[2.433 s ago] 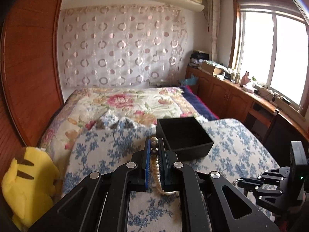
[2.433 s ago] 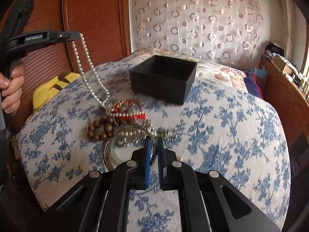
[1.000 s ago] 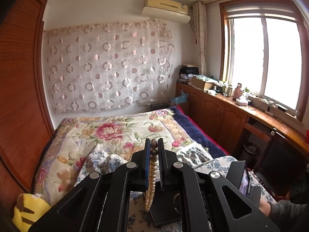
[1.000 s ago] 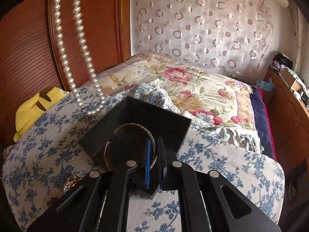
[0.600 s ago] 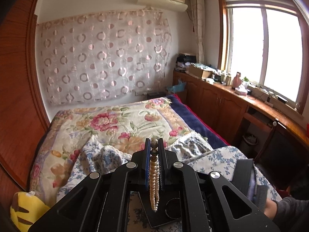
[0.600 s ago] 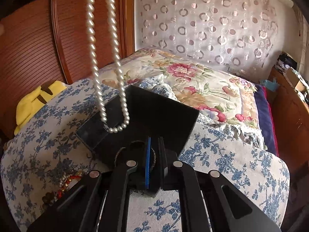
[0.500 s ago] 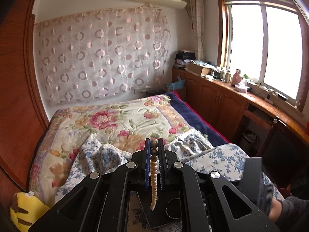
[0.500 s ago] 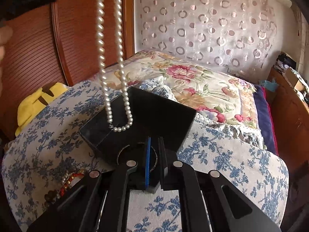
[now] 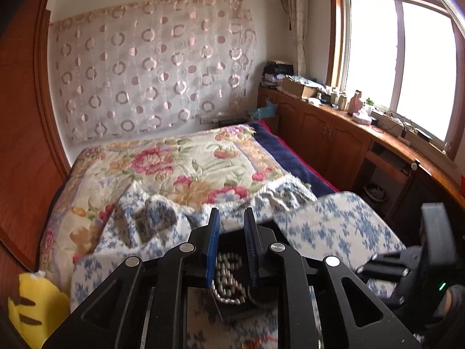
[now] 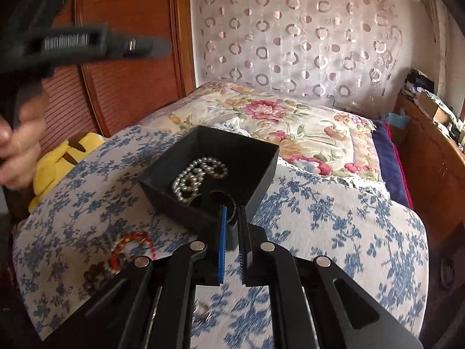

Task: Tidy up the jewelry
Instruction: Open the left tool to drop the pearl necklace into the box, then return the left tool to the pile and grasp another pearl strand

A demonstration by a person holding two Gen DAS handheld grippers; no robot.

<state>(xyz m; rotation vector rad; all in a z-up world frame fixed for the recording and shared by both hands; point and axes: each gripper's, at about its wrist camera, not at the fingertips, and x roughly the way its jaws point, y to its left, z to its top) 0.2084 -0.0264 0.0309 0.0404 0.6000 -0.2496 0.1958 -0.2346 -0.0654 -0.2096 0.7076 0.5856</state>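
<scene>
A bedroom is seen, with a floral quilt (image 10: 305,133) on the bed and a blue-flowered cloth (image 10: 334,232) spread nearer. On the cloth a black box (image 10: 261,157) is set, and the pearl necklace (image 10: 194,179) is coiled inside it. The left gripper (image 9: 231,224) is held spread above the box; the right gripper (image 10: 231,218) is slightly parted at its rim. Beaded bracelets (image 10: 116,256) are left beside it

Daylight floods a wide wood-framed window (image 9: 398,58) above low wooden cabinets (image 9: 325,142). A sheer circle-patterned curtain (image 9: 151,78) hangs behind the floral-quilted bed (image 9: 180,165).
</scene>
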